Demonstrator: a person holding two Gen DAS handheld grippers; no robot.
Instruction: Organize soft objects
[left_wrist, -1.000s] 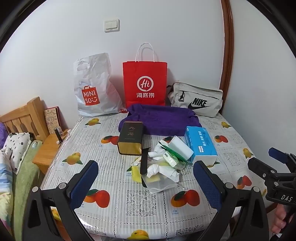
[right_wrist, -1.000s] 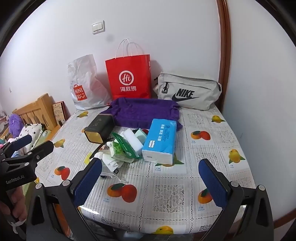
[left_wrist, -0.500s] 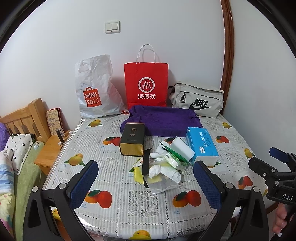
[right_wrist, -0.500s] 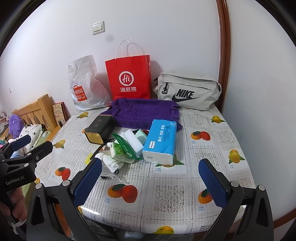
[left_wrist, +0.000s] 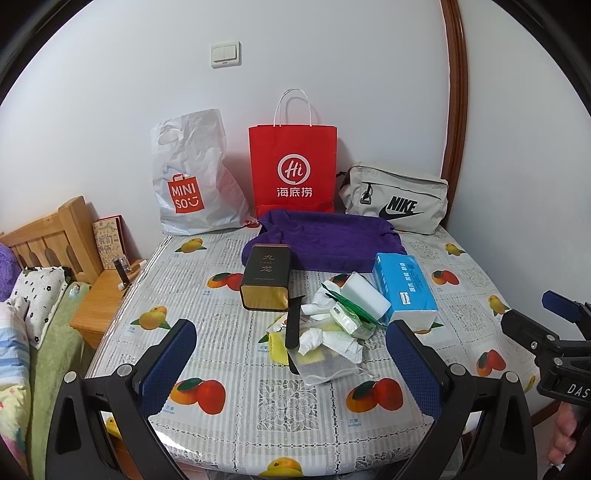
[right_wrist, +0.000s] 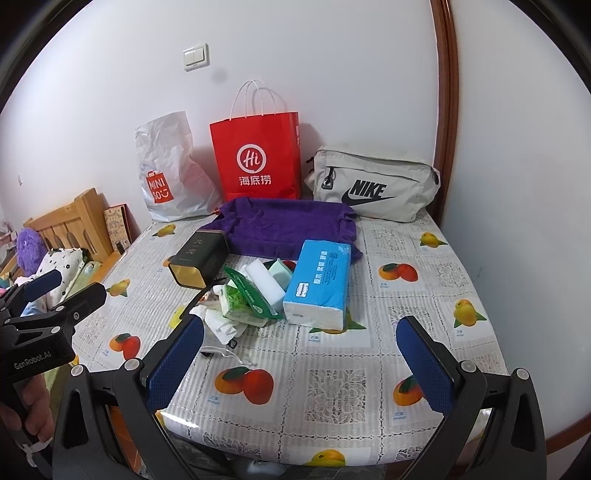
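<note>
A blue tissue pack (left_wrist: 404, 288) (right_wrist: 319, 282), white sponge (left_wrist: 367, 297) (right_wrist: 264, 278), green wipes pack (right_wrist: 243, 295), crumpled tissues (left_wrist: 332, 341) and a mesh pouch (left_wrist: 321, 363) lie in a heap mid-table. A purple towel (left_wrist: 328, 240) (right_wrist: 284, 225) lies behind them. My left gripper (left_wrist: 291, 363) is open and empty, above the table's near edge, short of the heap. My right gripper (right_wrist: 299, 363) is open and empty, near the front edge, right of the left one.
A dark tin (left_wrist: 266, 277) (right_wrist: 201, 258) lies left of the heap. A Miniso bag (left_wrist: 192, 177), red paper bag (left_wrist: 293, 170) and Nike pouch (left_wrist: 395, 201) stand against the back wall. A bed and wooden nightstand (left_wrist: 99, 299) are at left. The fruit-print tablecloth (right_wrist: 406, 314) covers the table.
The left wrist view has shifted slightly, so the scene sits a little lower and to the right. Both grippers stay open; nothing on the table has moved.
</note>
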